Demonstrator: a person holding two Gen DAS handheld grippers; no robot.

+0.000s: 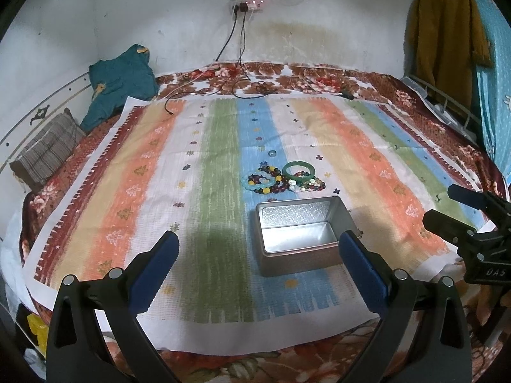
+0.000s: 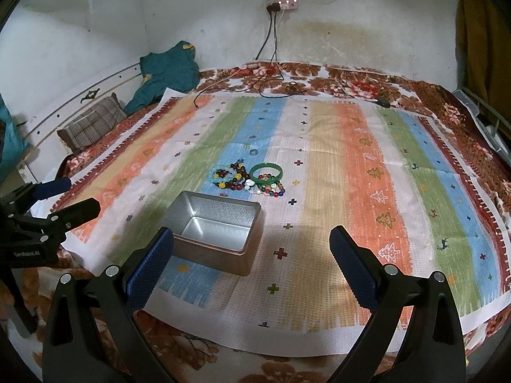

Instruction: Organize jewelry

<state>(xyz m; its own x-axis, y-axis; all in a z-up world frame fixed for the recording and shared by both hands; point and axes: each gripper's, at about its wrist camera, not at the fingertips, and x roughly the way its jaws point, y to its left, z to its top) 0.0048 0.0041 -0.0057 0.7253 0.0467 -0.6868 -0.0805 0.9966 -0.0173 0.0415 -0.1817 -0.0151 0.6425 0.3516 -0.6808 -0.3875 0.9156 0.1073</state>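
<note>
Both tongs are being held released: left tongs, right tongs. The jewelry is lying mid-frame beyond the empty tin. A hanging garment is being shown fully only upper right in the left view.

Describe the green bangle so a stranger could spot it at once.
Find the open metal tin on the striped cloth. Just beyond it lies a heap of beaded bracelets. The green bangle rests at the heap's right: one smooth solid ring, not beads.

Bead bracelets, green bangle heaped beside open empty tin
</note>
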